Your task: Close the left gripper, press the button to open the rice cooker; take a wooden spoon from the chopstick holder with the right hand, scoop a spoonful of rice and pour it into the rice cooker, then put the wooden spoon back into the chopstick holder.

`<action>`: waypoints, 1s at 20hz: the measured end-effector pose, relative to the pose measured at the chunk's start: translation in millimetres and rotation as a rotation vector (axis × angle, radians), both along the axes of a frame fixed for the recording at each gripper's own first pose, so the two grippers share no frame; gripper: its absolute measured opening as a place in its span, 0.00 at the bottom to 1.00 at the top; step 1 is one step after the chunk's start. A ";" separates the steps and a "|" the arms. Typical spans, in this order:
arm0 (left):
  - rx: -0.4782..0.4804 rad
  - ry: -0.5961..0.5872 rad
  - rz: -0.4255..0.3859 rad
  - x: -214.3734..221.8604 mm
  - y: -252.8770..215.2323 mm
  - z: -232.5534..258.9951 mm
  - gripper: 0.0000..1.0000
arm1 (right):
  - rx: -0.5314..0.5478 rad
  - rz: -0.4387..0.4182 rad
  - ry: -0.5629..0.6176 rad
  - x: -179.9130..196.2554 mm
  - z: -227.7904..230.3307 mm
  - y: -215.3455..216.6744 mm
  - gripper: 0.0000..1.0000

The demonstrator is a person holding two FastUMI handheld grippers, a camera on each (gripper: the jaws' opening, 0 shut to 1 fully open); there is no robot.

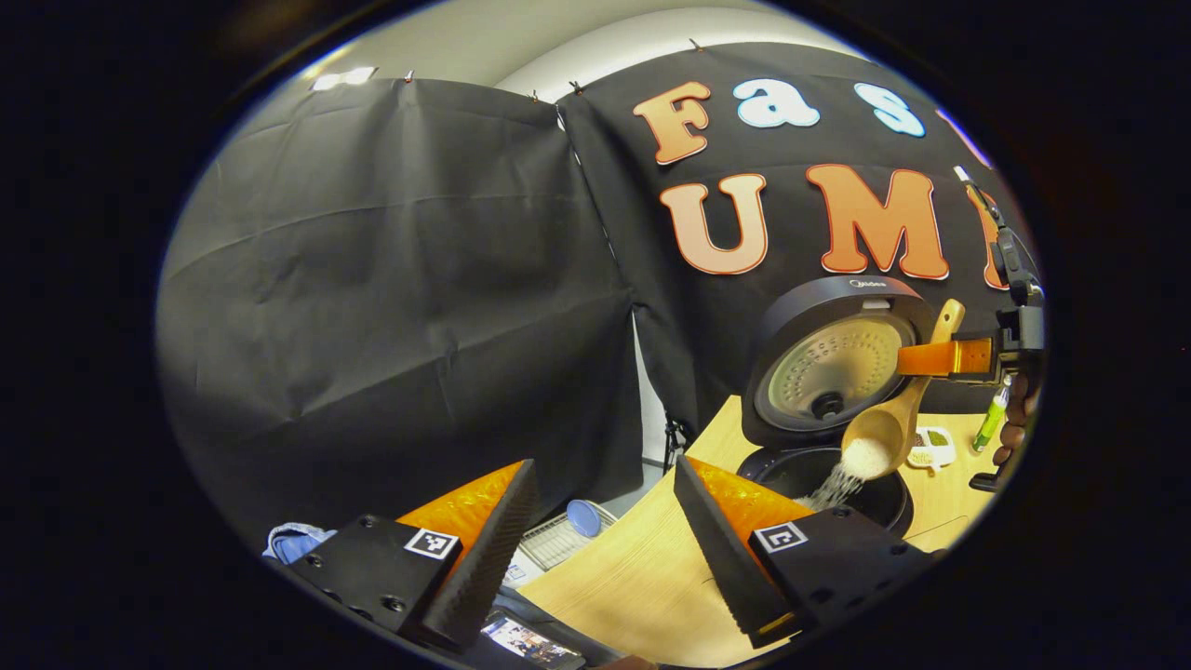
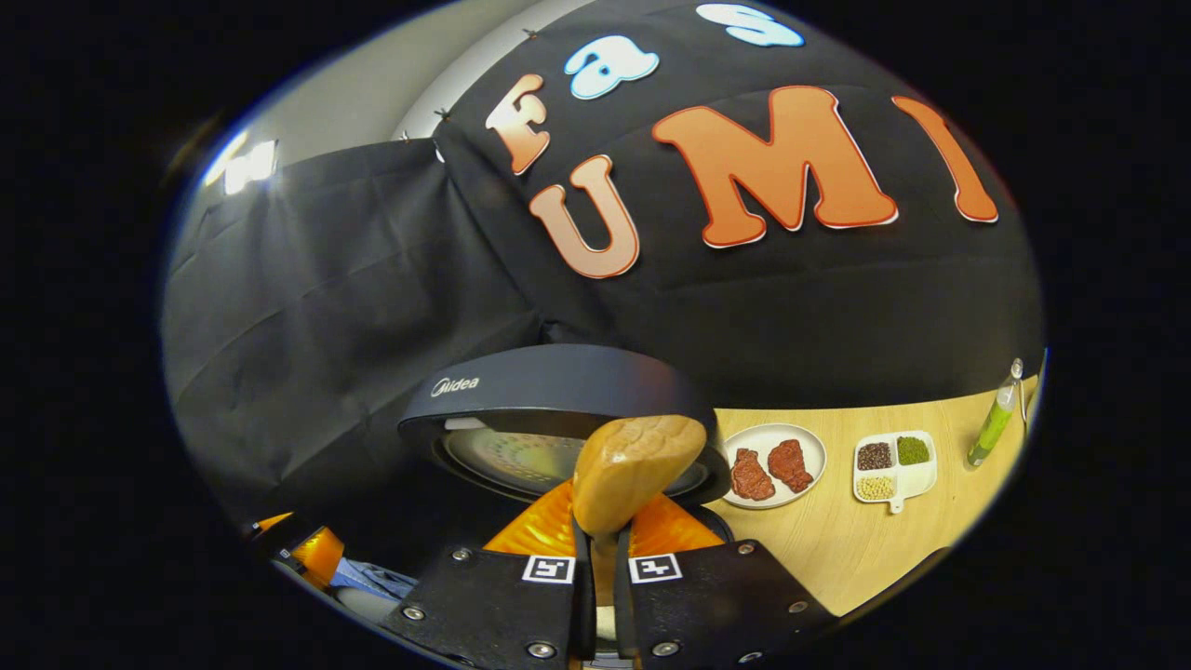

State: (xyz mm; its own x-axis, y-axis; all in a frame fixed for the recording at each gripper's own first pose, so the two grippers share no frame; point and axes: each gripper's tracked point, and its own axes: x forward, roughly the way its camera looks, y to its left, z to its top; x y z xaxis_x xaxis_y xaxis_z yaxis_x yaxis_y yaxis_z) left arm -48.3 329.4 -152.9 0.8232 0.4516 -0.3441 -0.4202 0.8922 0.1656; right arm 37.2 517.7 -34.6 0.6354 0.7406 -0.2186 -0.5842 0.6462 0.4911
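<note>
We're mid-pour: rice cooker (image 1: 828, 419) lid is up, so button step done, and the wooden spoon (image 1: 884, 428) is tipped over the pot w/ rice (image 1: 842, 479) spilling in. Left: spoon back to the holder. Right tool (image 2: 595, 558) is clamped on the spoon handle, angled down at the cooker near the table's (image 1: 642, 577) back edge. Left tool (image 1: 605, 540) hangs wide open, holding nothing, off the table's left edge.
</note>
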 end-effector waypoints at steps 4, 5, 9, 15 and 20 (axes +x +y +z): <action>-0.001 0.001 0.016 -1.8 3.9 -4.3 0.92 | -0.049 0.025 -0.074 -8.0 2.9 8.1 0.07; -0.002 0.003 0.021 -2.6 5.0 -5.2 0.92 | -0.062 0.024 -0.095 -9.2 3.4 9.1 0.07; -0.004 0.003 0.031 -8.0 10.1 -7.5 0.92 | -0.115 0.032 -0.186 -12.6 9.1 12.7 0.07; -0.003 0.004 0.035 -13.6 15.1 -7.3 0.92 | -0.137 0.080 -0.302 -25.2 19.0 22.4 0.07; -0.002 0.008 0.031 -13.1 15.4 -6.7 0.97 | -0.202 0.098 -0.425 -30.7 27.8 20.5 0.07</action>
